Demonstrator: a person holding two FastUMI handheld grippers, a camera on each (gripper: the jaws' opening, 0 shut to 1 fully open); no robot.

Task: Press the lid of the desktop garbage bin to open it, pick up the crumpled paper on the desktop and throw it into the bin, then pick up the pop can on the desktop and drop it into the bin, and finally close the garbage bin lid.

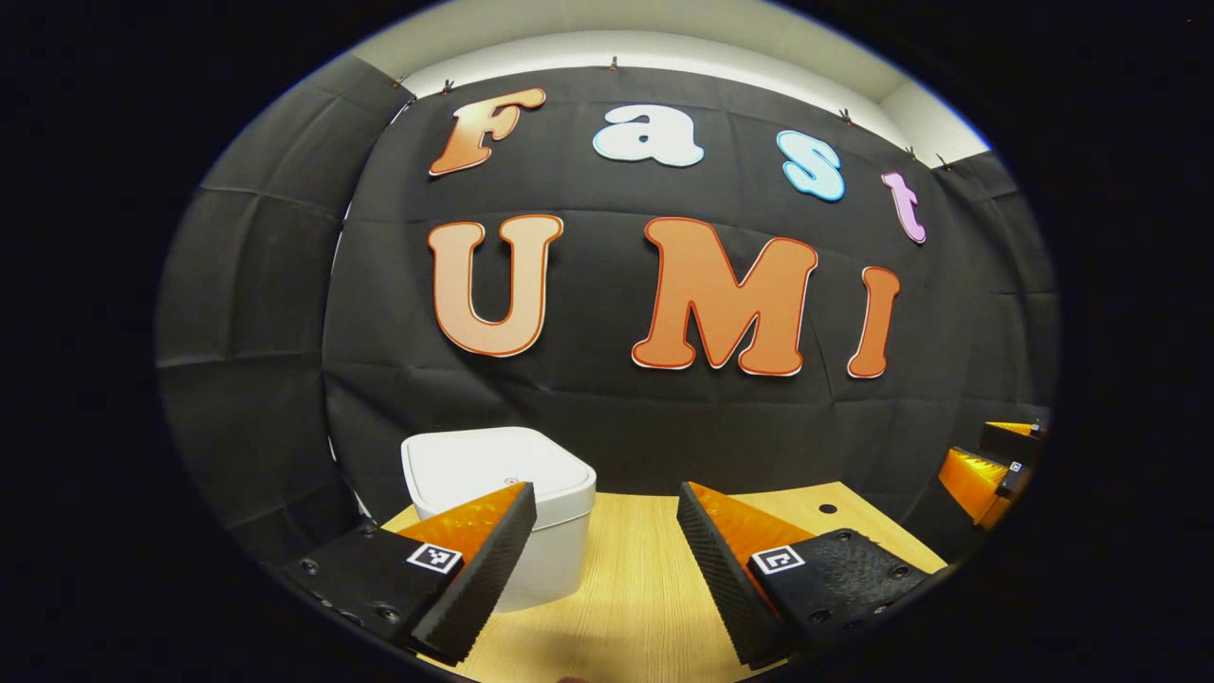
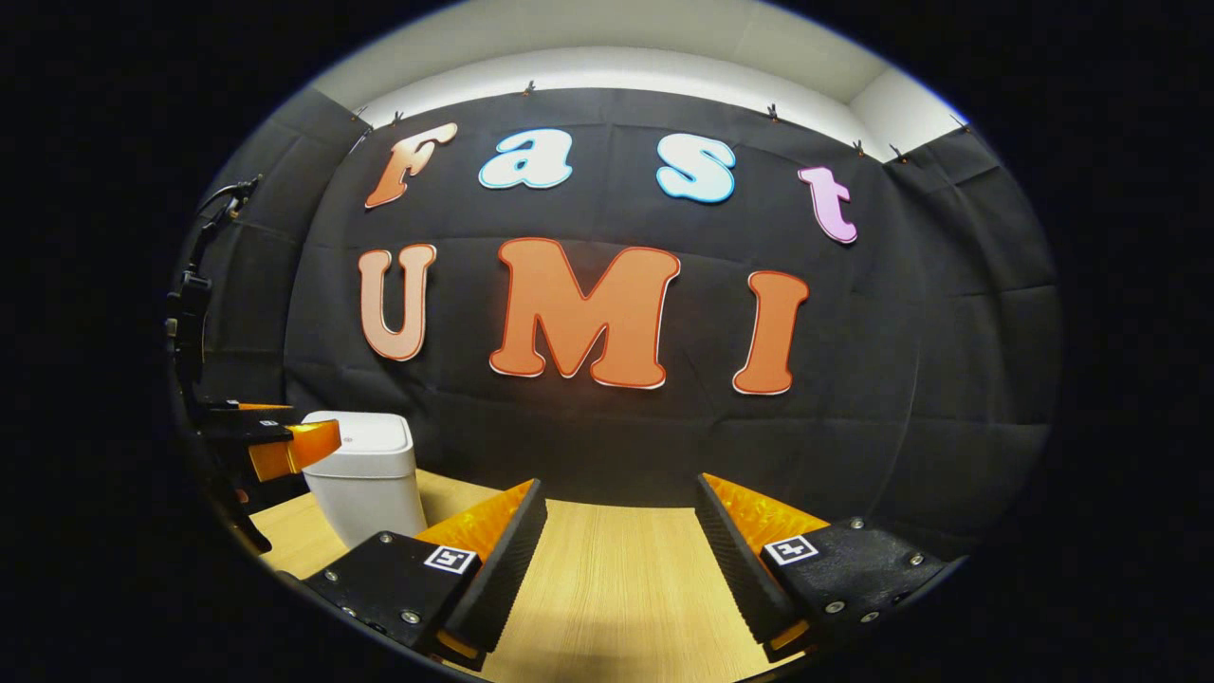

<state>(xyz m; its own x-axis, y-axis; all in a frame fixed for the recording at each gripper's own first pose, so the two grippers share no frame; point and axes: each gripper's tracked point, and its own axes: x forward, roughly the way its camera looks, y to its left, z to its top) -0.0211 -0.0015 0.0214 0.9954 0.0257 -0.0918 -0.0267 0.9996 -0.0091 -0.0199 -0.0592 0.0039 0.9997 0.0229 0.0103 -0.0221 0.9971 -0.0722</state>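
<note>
At the left of the worktop (image 1: 654, 588), close to its back edge under the booth wall, stands the garbage bin (image 1: 503, 512), upright with its lid (image 1: 488, 465) down and flat, so the press that opens it looks not yet made. The left gripper (image 1: 607, 560) hangs above the wood just in front of the bin, fingers spread wide with nothing between them; its left finger overlaps the bin's front, which suits a push on the lid. Further right, the right gripper (image 2: 621, 560) hovers over the bare middle of the worktop, likewise parted and empty, probably kept clear until there is something to lift. I cannot see the crumpled paper or pop can from here.
</note>
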